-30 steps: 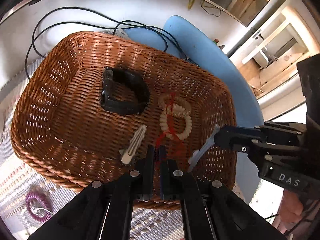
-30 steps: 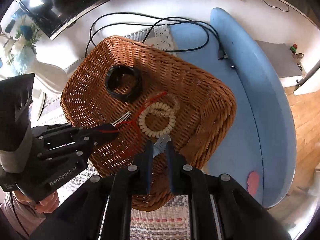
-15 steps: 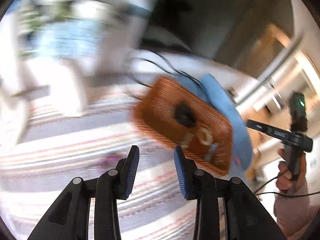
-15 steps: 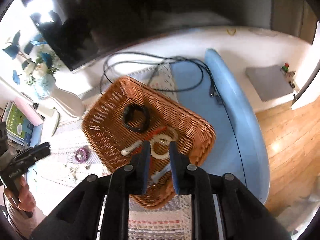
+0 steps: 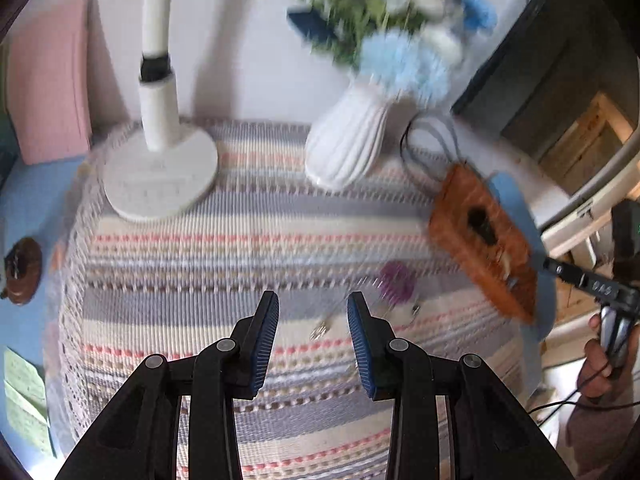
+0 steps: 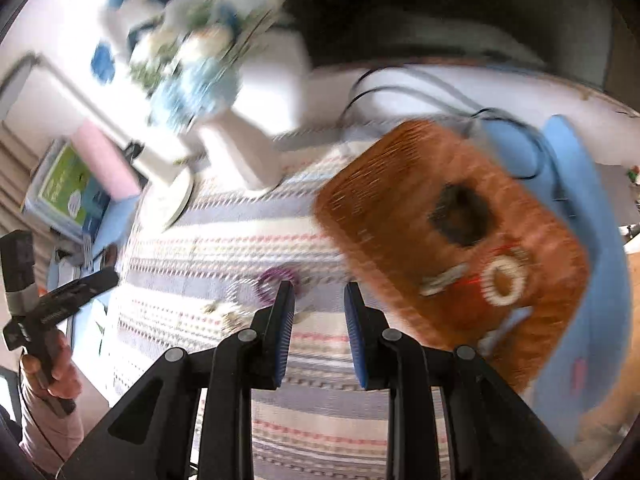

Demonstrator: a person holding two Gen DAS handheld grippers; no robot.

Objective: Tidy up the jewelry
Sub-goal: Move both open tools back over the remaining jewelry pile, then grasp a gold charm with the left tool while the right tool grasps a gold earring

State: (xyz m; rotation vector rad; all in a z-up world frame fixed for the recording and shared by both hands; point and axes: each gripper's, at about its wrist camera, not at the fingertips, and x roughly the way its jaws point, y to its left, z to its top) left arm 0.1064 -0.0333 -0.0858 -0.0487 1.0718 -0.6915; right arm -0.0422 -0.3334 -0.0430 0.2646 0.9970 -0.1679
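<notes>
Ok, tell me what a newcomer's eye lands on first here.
The orange wicker basket at the right, holding a dark band and a cream coil ring. Then the white vase of blue flowers at the back of the striped mat, and the purple coil lying just beyond the open right claw.

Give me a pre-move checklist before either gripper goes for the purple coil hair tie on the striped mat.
1. Left gripper open and holding nothing: ok.
2. Right gripper open and holding nothing: ok.
3. Purple coil hair tie on the striped mat, outside the wicker basket: ok.
4. Small pieces beside the tie identified: cannot tell, blurred.
5. Views sharp enough to aim: not ok, both are motion-blurred.
6. White vase apart from the tie: ok.
</notes>
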